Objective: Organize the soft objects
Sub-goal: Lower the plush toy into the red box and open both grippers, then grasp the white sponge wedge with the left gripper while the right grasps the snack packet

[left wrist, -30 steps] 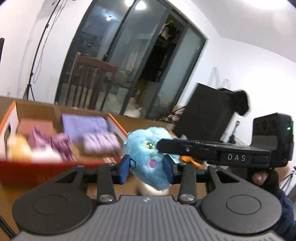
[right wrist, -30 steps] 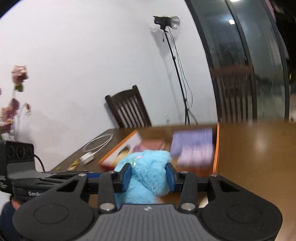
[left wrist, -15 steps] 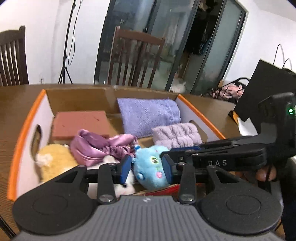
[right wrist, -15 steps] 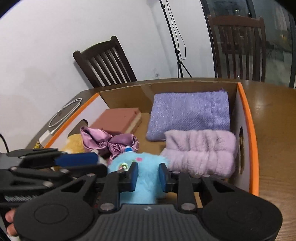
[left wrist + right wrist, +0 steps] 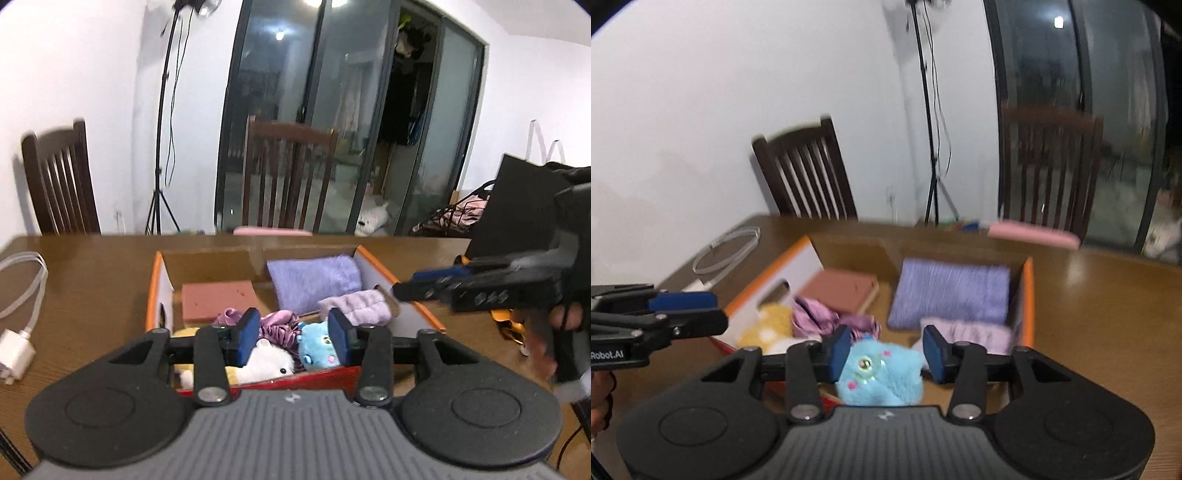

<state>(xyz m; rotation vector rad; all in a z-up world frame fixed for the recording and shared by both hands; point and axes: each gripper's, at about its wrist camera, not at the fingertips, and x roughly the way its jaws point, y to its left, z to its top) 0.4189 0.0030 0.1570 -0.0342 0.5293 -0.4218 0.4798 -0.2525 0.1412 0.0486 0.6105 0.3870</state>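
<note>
Released since a second ago: blue plush now sits in box at its near edge, beside scrunchie. Both jaws opening, empty, backing off to let it settle.

- Blue plush toy with pink spots, near edge of box.
- Orange-rimmed, white-sided box, brown inside.
- Lavender towel, far right corner.
- Terracotta sponge block, far left.
- Purple satin scrunchie; white plush; yellow plush.
- Brown wooden table.
</note>
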